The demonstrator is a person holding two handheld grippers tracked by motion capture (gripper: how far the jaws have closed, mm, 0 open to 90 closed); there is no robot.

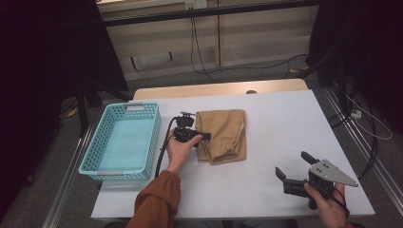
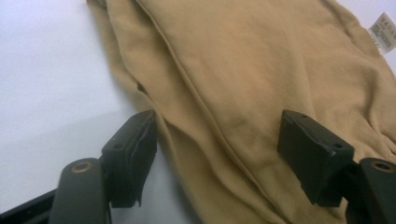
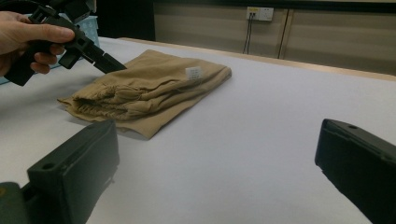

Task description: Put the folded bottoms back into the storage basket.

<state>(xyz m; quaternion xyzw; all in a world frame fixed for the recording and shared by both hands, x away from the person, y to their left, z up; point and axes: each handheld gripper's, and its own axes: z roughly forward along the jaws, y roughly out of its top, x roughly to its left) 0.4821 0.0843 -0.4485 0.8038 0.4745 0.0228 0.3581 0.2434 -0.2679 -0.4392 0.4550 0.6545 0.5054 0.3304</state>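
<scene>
1 folded tan garment (image 2: pixel 261 84) lies under open left claw (image 2: pixel 217 154).

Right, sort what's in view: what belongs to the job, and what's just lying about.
In the job:
- folded tan garment
- left gripper, jaws open at its edge
- blue basket, probably its destination

Lying about:
- right gripper, idle and open
- wall socket

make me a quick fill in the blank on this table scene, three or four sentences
1. The folded tan cloth garment lies on the white ____.
2. The light blue perforated plastic basket holds ____.
3. The left gripper has its fingers either side of the garment's ____.
4. The right gripper rests with its fingers spread ____.

Missing words: table; nothing; edge; open
</scene>
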